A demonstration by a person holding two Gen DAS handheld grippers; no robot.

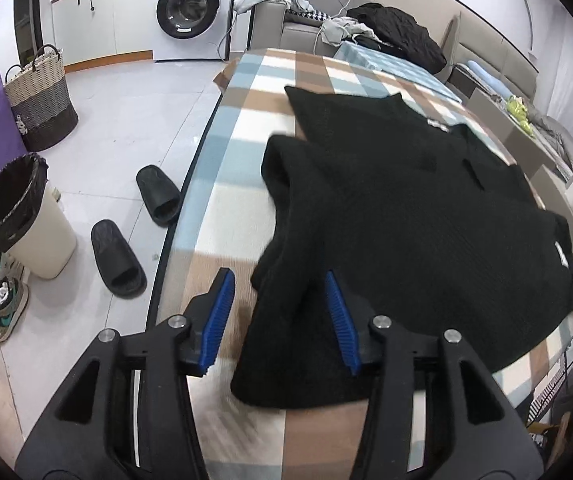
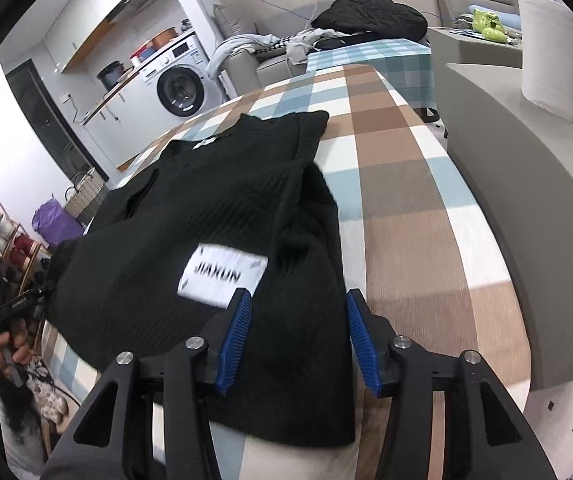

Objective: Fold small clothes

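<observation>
The black knit sweater (image 1: 406, 208) lies spread on the checked worktop (image 1: 230, 216), its near hem reaching in between the blue pads of both grippers. The left gripper (image 1: 280, 322) stands released, jaws apart over a sleeve fold at the sweater's left edge. The right gripper (image 2: 300, 338) is likewise spread wide over the right hem corner; whether either pad touches the cloth is hard to tell. A white label (image 2: 222, 276) lies on the ribbed fabric.
</observation>
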